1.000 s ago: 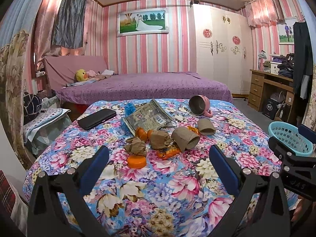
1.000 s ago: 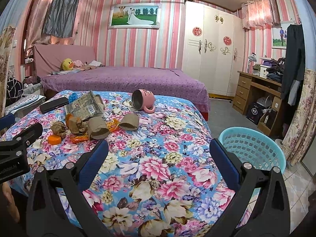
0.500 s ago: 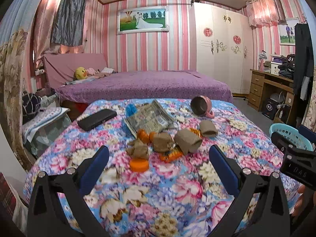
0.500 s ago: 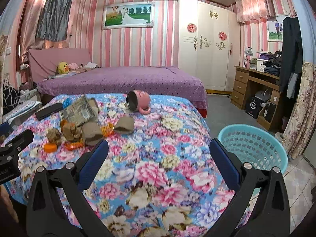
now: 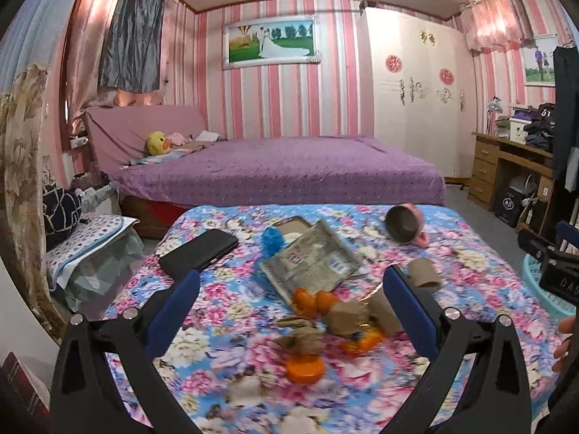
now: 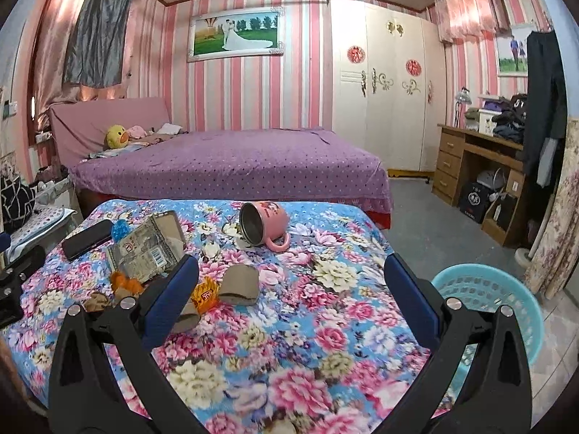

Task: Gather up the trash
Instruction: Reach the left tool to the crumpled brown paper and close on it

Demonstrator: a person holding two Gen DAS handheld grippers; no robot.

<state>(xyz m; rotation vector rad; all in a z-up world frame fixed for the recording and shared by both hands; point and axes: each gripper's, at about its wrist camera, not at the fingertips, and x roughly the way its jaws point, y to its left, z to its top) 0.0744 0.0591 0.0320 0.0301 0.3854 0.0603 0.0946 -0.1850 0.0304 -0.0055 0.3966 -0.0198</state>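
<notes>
A pile of trash lies on the flowered table [image 5: 224, 307]: an orange cap [image 5: 304, 368], crumpled brown paper [image 5: 300, 338], orange peel [image 5: 313, 300], cardboard tubes [image 5: 425, 277] and an orange wrapper [image 6: 205, 294]. My left gripper [image 5: 289, 307] is open and empty, just in front of the pile. My right gripper [image 6: 291, 300] is open and empty over the table, with a flattened brown tube [image 6: 240, 285] between its fingers' line of sight. A turquoise basket [image 6: 495, 296] stands on the floor at the table's right.
A tipped pink mug [image 6: 264, 226], a black phone [image 5: 199, 253], a silvery packet [image 5: 313, 262] and a blue scrubber [image 5: 272, 240] also lie on the table. A purple bed [image 5: 282, 177] stands behind. A wooden desk [image 6: 477, 166] is at right.
Both grippers have moved forward and lower toward the table; the trash pile now sits closer between the left fingers. Both stay open.
</notes>
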